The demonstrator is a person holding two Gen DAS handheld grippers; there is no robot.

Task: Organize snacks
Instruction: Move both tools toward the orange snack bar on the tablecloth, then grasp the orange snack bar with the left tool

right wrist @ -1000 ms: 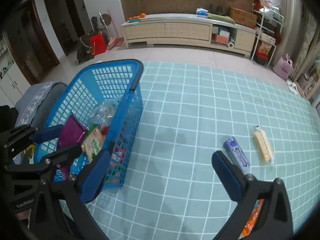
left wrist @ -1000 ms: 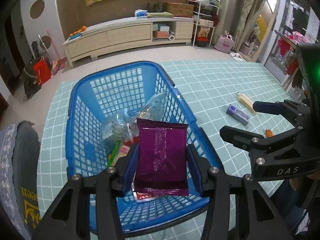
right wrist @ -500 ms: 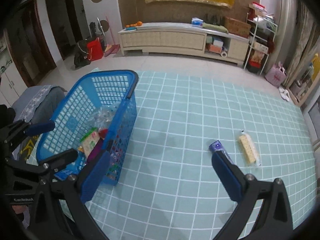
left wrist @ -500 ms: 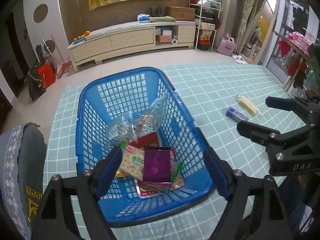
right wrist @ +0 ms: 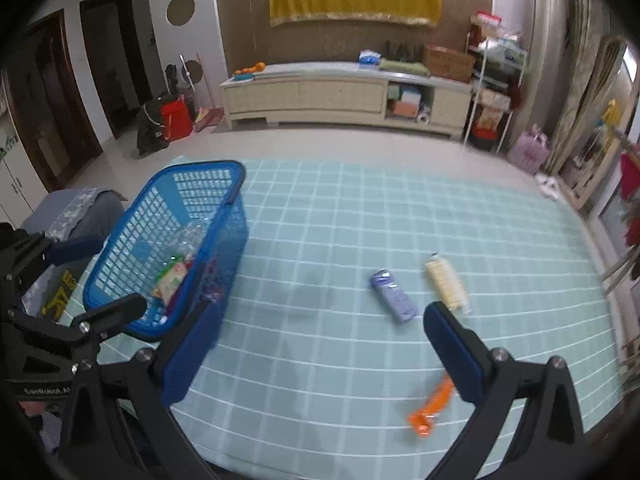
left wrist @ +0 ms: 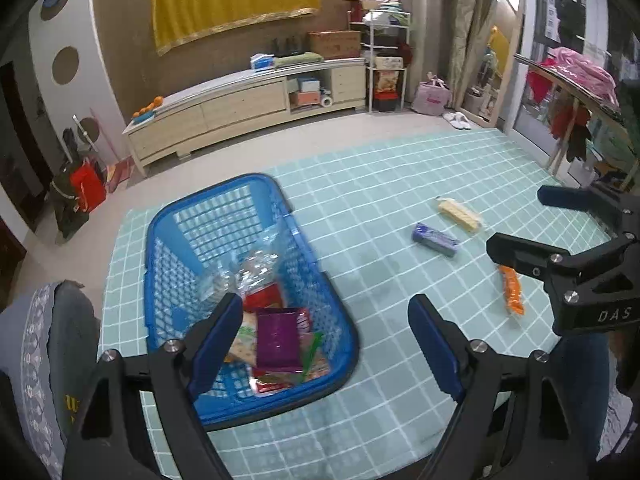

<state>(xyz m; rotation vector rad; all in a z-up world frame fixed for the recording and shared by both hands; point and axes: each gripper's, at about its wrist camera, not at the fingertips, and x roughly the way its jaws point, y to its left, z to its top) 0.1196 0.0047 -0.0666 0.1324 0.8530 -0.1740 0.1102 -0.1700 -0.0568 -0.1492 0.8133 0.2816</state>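
A blue basket (left wrist: 160, 248) stands on the left of the teal checked table (left wrist: 360, 208) and holds several snack packs, with a purple packet (left wrist: 278, 338) on top. My left gripper (left wrist: 324, 338) is open and empty above the basket's near right corner. My right gripper (right wrist: 320, 352) is open and empty over the table's near middle. On the table lie a purple-blue pack (right wrist: 394, 296), a pale yellow wafer pack (right wrist: 446, 286) and an orange pack (right wrist: 432, 404). The basket also shows in the right wrist view (right wrist: 192, 172).
A grey cushioned chair (left wrist: 44, 340) stands left of the table. A long cabinet (left wrist: 240, 112) lines the far wall across open floor. The table's near edge (right wrist: 320, 456) is just below my right gripper.
My left gripper opened and let the purple packet drop into the basket, then pulled back and up. My right gripper also drew back and higher; the orange pack came into fuller view.
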